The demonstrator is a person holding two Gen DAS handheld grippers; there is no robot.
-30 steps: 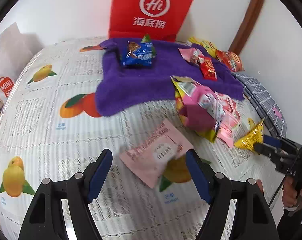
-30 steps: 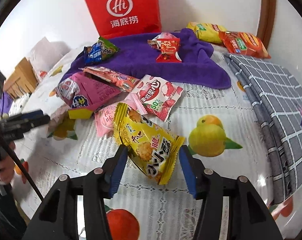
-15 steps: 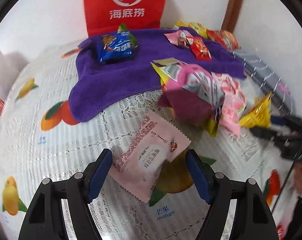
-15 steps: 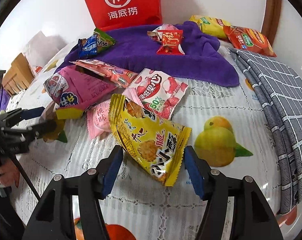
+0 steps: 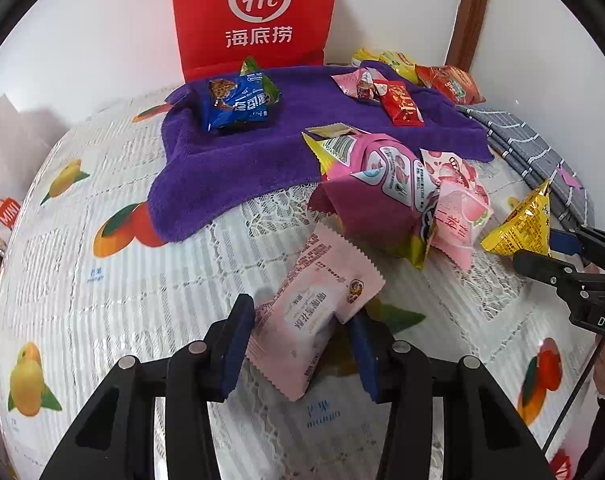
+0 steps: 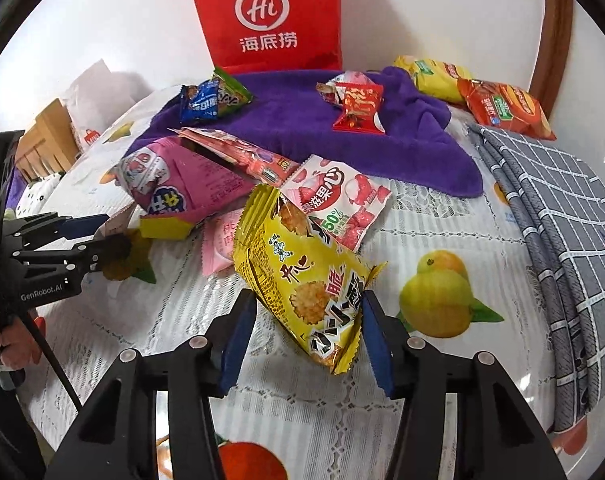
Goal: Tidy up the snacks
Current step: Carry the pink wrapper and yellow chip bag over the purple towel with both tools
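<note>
Snacks: loose packets scattered on a bench under a fruit-print lace cloth point(image 5: 102, 320), some already lying on a purple towel point(image 5: 262, 160) ahead of both claws.
Left claw point(image 5: 298, 354): jaws closing around a pale pink packet point(image 5: 314, 308); both blue pads meet its side edges, and its near half sits between them.
Right claw point(image 6: 308, 340): jaws closing around a yellow cracker packet point(image 6: 306, 280); the right pad touches its crimped edge, while the left pad shows a thin gap.
Pink packet, place: directly in front of the left claw, tilted, its far end pointing toward a large magenta bag point(image 5: 374, 196).
Yellow packet, place: leaning up between the right claw's fingers, its far end resting against a lychee jelly packet point(image 6: 342, 204).
Beyond the claws: blue cookie packet point(image 5: 238, 104) and red candy packet point(image 5: 400, 104) on the towel; red paper bag point(image 5: 258, 16) upright against the wall.
Step in hand, judged: securing one packet per claw for transfer to the towel.
Handling advice: finish closing gently, since air-filled film buckles and slips; grip across the crimped seams, lift straight up before travelling, and keep the yellow packet from dragging its neighbours.
Risk: a thin packet may slip out if it is pinched only at the edge.
</note>
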